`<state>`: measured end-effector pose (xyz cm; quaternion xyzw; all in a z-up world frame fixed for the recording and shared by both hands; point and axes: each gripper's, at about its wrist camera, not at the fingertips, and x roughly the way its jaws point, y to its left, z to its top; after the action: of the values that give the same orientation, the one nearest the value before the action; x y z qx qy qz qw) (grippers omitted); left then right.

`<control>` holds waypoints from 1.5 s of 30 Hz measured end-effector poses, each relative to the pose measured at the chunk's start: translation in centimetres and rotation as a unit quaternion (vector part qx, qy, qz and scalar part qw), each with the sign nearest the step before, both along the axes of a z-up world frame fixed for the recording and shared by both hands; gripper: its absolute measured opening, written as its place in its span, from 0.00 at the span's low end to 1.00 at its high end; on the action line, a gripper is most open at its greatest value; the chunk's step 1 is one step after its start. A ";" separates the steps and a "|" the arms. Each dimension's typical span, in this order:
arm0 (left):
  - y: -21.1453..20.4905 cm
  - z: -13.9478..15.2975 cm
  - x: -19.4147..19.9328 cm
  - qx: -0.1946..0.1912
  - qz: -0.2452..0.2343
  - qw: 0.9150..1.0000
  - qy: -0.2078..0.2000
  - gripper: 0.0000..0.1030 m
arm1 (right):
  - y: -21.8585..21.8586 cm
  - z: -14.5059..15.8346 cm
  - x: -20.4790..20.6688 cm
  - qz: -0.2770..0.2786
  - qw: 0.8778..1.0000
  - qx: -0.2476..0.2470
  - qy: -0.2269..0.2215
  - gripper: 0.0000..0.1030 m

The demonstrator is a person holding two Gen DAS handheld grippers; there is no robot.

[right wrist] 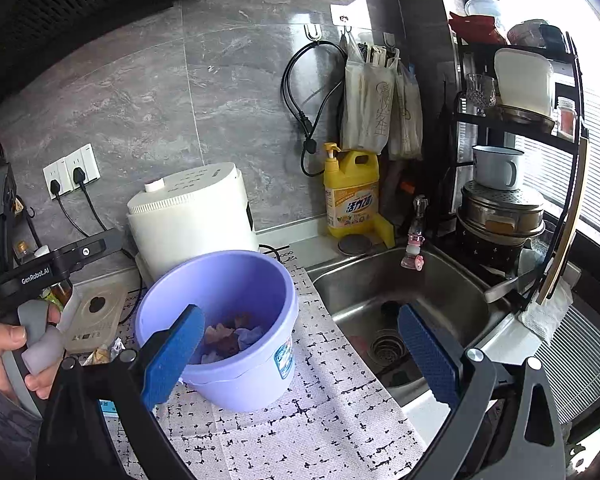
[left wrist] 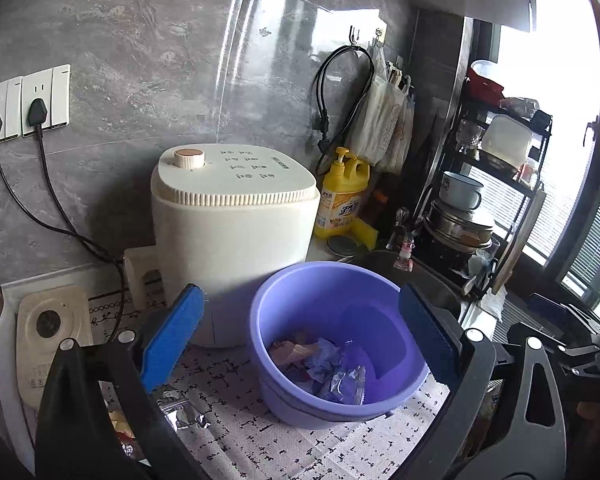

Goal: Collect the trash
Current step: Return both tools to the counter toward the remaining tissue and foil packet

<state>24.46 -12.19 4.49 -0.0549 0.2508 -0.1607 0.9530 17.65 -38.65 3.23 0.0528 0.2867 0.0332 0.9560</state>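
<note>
A purple plastic bucket (left wrist: pixel 340 308) stands on the patterned mat (left wrist: pixel 260 440) and holds several crumpled wrappers (left wrist: pixel 320 372). My left gripper (left wrist: pixel 300 340) hangs just above and in front of the bucket, open wide, with nothing pressed between its blue pads (left wrist: pixel 172 336). A silver wrapper (left wrist: pixel 180 412) and other scraps lie on the mat under its left finger. In the right wrist view the bucket (right wrist: pixel 220 280) sits left of centre with the trash (right wrist: pixel 232 338) inside it. My right gripper (right wrist: pixel 300 356) is open and empty, its left pad in front of the bucket's rim.
A cream appliance (left wrist: pixel 232 216) stands right behind the bucket. A yellow detergent bottle (right wrist: pixel 352 196) is by the wall. The steel sink (right wrist: pixel 400 300) lies to the right of the mat, with a loaded dish rack (right wrist: pixel 508 184) beyond it. A hand (right wrist: pixel 4 344) grips the other gripper's handle at left.
</note>
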 end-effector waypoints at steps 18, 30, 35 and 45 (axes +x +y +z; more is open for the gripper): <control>7.6 -0.7 -7.5 0.026 0.120 0.992 0.019 0.94 | 6.9 -1.4 -0.9 0.121 0.992 0.036 0.014 0.92; 13.4 -3.3 -11.0 0.026 0.193 0.979 0.055 0.94 | 12.6 -2.9 -2.2 0.211 0.976 0.045 0.034 0.92; 15.6 -4.3 -11.9 0.021 0.216 0.974 0.065 0.94 | 15.3 -3.5 -2.3 0.245 0.968 0.040 0.044 0.89; 19.5 -6.1 -12.7 0.004 0.239 0.968 0.081 0.94 | 21.1 -5.6 -0.9 0.292 0.953 0.031 0.074 0.81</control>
<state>11.76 7.28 -1.59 -0.1217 0.3073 0.0775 0.9406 16.74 -17.51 -2.40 -0.0016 0.3583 0.3160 0.8785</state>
